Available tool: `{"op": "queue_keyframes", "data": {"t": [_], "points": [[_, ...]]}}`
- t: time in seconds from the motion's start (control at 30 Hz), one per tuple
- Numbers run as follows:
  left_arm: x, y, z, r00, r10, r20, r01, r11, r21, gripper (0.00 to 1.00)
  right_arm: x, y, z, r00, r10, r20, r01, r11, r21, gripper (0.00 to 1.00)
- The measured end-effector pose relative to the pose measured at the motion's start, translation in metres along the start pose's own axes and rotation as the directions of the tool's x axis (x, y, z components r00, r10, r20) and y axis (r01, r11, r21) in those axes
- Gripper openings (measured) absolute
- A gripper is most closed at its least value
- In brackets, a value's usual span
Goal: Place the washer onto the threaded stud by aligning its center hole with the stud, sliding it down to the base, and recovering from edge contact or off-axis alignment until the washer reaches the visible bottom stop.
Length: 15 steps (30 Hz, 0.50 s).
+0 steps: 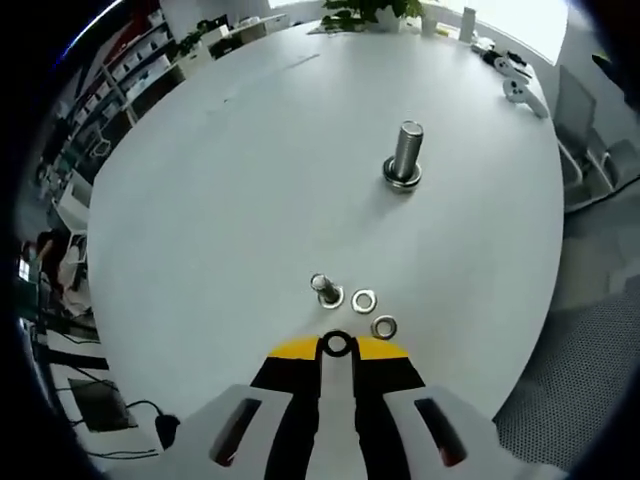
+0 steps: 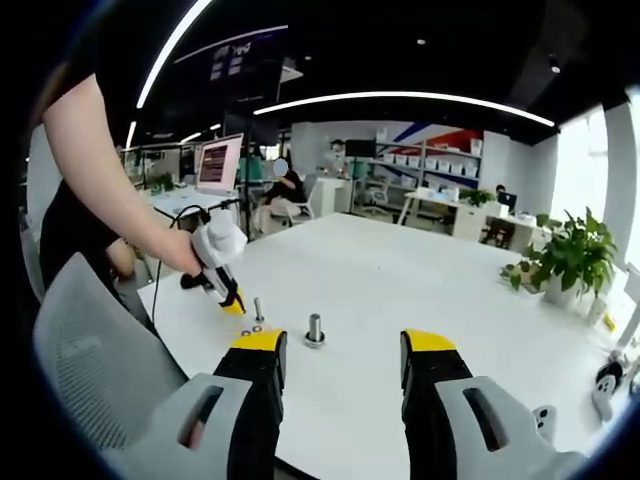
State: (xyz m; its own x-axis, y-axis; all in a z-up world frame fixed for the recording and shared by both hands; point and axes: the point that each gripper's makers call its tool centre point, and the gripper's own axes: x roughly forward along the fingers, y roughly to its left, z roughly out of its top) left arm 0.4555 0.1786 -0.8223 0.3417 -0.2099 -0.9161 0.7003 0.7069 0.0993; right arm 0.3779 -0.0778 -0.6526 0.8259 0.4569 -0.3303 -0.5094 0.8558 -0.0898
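My left gripper [image 1: 336,350] is shut on a small metal washer [image 1: 335,345] that sits between its yellow tips, low over the white table [image 1: 250,180]. Just beyond the tips stands a short threaded stud [image 1: 325,289]. Two loose washers [image 1: 364,299] [image 1: 384,327] lie to its right. Farther off, a larger upright bolt [image 1: 404,153] stands with rings at its base. In the right gripper view, a person's hand holds the left gripper [image 2: 236,303] beside the short stud [image 2: 258,310], and the larger bolt [image 2: 315,329] is a little to the right. My right gripper [image 2: 345,345] hangs open and empty, nearer than the bolt.
The table edge curves close on the right [image 1: 545,260]. White devices [image 1: 515,85] and a potted plant [image 1: 365,12] sit at the far rim. A grey chair back [image 2: 90,350] is at my left, and another plant [image 2: 575,262] is at the right. Office desks and people lie beyond.
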Motion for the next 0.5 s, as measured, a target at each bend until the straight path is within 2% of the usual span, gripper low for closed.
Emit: {"op": "queue_keyframes", "data": {"t": [0.27,0.5], "points": [[-0.016,0.008,0.020,0.998,0.026,0.057,-0.028,0.999,0.035,0.09,0.001,0.001,-0.001,1.000,0.006,-0.007,-0.006,1.000,-0.008,0.47],[-0.020,0.010,0.031,0.997,0.033,0.064,-0.039,0.994,0.102,0.09,0.000,0.002,0.000,1.000,0.009,-0.001,-0.009,1.000,-0.005,0.47]]}}
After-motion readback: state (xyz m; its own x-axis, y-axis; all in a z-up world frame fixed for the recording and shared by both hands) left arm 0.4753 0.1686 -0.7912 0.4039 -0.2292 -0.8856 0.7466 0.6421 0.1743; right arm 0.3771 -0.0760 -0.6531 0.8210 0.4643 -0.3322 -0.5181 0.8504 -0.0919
